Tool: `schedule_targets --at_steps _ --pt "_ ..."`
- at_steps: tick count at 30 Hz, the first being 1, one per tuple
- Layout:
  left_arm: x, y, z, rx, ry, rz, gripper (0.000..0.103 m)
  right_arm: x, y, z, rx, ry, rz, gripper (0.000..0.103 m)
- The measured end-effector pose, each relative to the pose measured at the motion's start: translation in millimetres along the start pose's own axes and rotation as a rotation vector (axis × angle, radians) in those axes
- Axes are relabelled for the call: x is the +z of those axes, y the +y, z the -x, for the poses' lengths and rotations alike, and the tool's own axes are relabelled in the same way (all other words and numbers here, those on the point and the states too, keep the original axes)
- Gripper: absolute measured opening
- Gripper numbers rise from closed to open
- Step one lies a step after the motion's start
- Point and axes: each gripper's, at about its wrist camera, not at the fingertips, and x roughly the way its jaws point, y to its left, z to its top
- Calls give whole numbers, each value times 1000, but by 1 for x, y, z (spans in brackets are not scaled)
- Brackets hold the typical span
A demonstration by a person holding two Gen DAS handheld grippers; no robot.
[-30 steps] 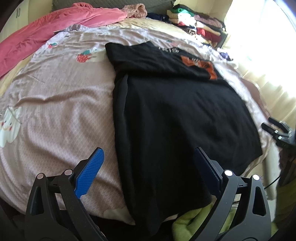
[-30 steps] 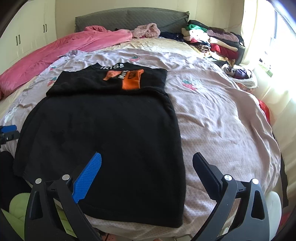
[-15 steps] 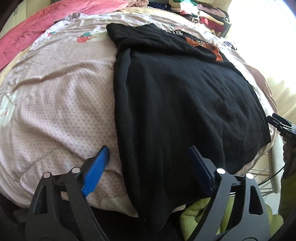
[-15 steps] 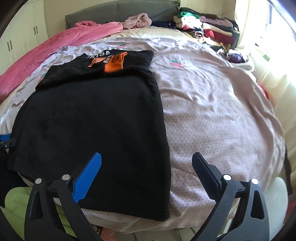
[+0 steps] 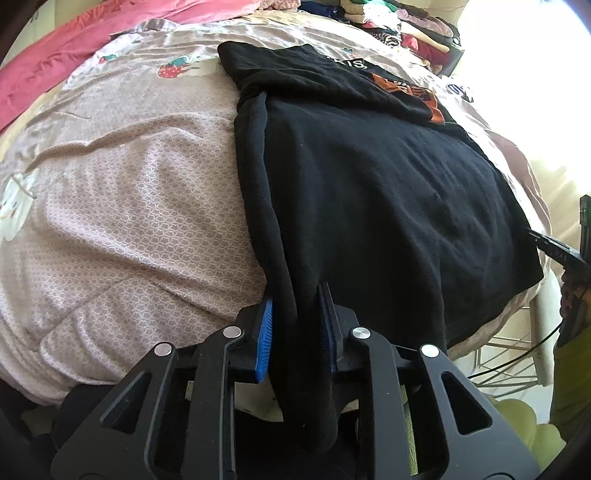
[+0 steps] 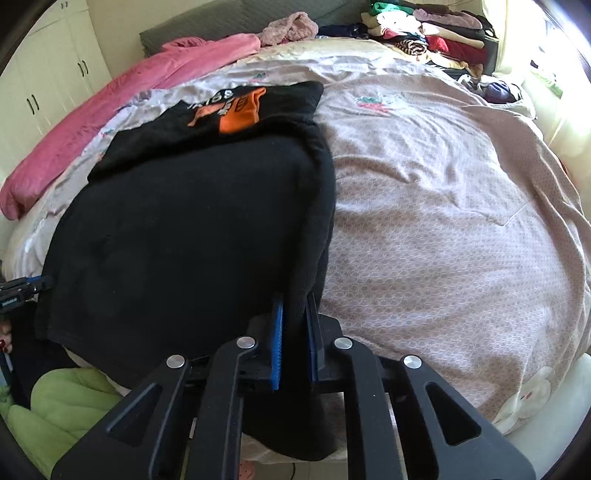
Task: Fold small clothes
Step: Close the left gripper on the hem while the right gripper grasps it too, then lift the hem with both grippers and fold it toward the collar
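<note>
Black cloth, the shirt (image 5: 388, 192) lies flat on the bed (image 5: 129, 192); the left gripper (image 5: 295, 332) and right gripper (image 6: 294, 332) each pinch a near hem corner, seemingly to lift and fold it over.

Left gripper (image 5: 295, 325) low at near bed edge, blue-padded jaws pinched onto bunched left hem corner of black T-shirt (image 5: 388, 192). T-shirt spread flat on pinkish patterned bedsheet (image 5: 140, 192), top folded down, orange print (image 5: 410, 92) and white lettering showing at far end. Gripped edge rolled into thick ridge running away from jaws. Pink blanket (image 5: 55, 66) along far left. Stacked clothes (image 5: 406, 26) at far right corner. Right gripper (image 5: 554, 247) tip at shirt's right hem corner.
</note>
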Motion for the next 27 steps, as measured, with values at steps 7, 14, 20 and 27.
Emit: schedule_targets --at_steps 7,14,20,27 --pt "-3 -5 -10 15 22 -12 22 -8 -10 -12 2 18 -22 23" --pt "-1 -4 -15 12 15 -4 21 -6 -17 -17 44 12 -36 12" --pt "0 -7 -1 20 -11 -17 5 -3 -19 1 94 -27 -42 8" --pt "9 -4 26 -3 -74 1 3 10 -21 32 135 -112 -42 8"
